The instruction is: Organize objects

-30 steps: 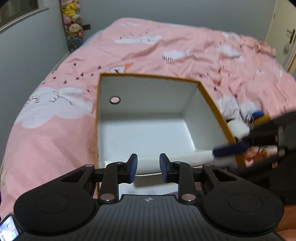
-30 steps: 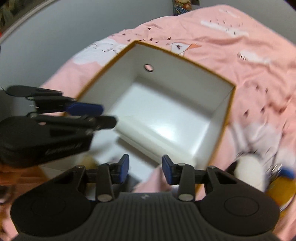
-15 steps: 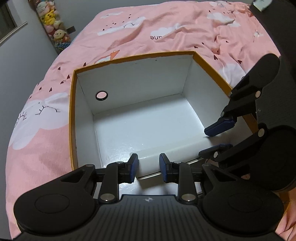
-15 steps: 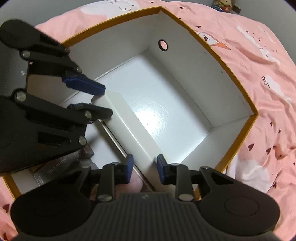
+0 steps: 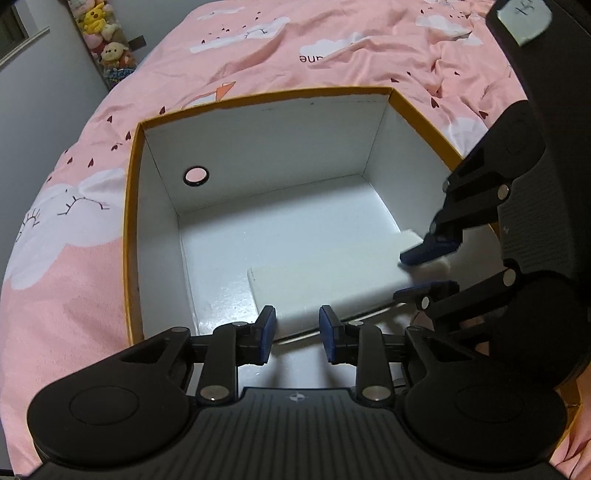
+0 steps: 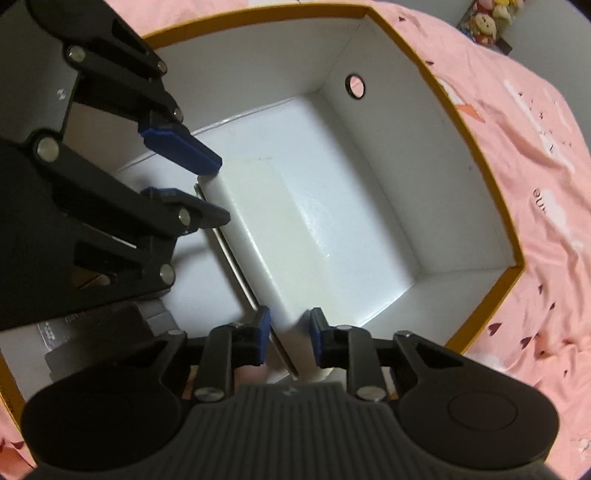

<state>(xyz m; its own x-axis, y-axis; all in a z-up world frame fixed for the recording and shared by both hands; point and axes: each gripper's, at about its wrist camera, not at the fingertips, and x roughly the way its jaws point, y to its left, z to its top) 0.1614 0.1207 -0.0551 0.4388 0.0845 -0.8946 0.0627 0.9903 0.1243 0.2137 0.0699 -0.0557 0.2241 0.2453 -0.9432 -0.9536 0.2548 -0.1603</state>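
Orange-rimmed box [image 5: 133,236] holds white divider panel [image 5: 325,284], both grippers clamping it

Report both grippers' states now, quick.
Left gripper: shut on the white divider.
Right gripper: shut on the divider's other end, inside the box.

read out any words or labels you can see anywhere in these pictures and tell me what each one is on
"aune", upside down and partly lost in a fold: pink bedspread.
Handwritten marks on a pale sticker atop the right tool's body: cut off, unreadable.
Fine print on a dark flat item in the box's near compartment: too small to read.
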